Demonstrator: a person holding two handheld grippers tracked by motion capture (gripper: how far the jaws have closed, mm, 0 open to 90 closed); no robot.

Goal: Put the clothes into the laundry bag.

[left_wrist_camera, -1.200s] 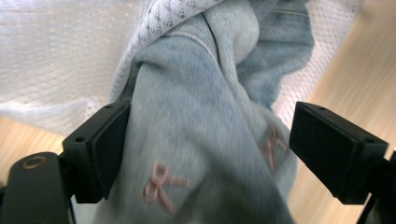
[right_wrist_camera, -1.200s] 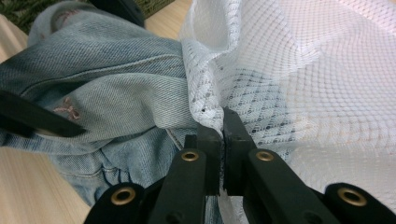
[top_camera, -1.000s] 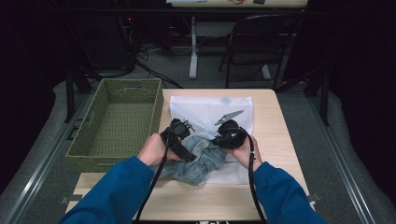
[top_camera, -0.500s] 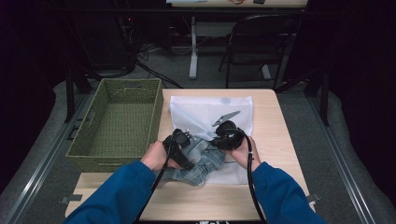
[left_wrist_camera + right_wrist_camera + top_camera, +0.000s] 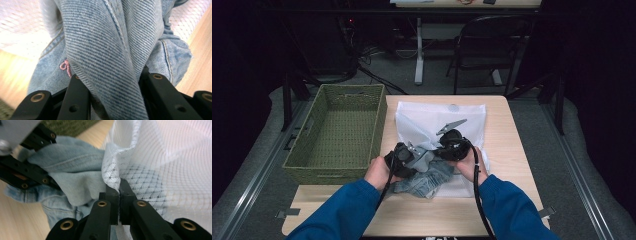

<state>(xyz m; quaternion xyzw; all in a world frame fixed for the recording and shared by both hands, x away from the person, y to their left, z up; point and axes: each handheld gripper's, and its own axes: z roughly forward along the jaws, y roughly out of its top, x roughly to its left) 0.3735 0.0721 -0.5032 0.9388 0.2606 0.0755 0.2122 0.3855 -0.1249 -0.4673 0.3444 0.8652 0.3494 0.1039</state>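
**Denim going into the mesh bag**

The work in hand looks like bagging a garment: the right hand-held gripper has its jaws pressed together on the edge of the white mesh bag, holding the mouth up, while the left hand-held gripper has just been closing its jaws around a thick fold of the denim garment, which now sits pinched between them. In the high view the denim lies bunched at the near edge of the bag, roughly at six o'clock from the bag's centre, on the wooden table. A green woven basket stands at nine o'clock, just beside the table's left edge.

My judgement is that the next move calls for lifting the denim and feeding it toward twelve o'clock into the held-open mouth, keeping the mesh edge raised (the thin net could slip or sag shut).

The denim is pale blue, heavy twill with raised seams and a small pink embroidered mark. The bag is fine, translucent netting, limp and flat. The basket is stiff, rectangular, tightly woven.
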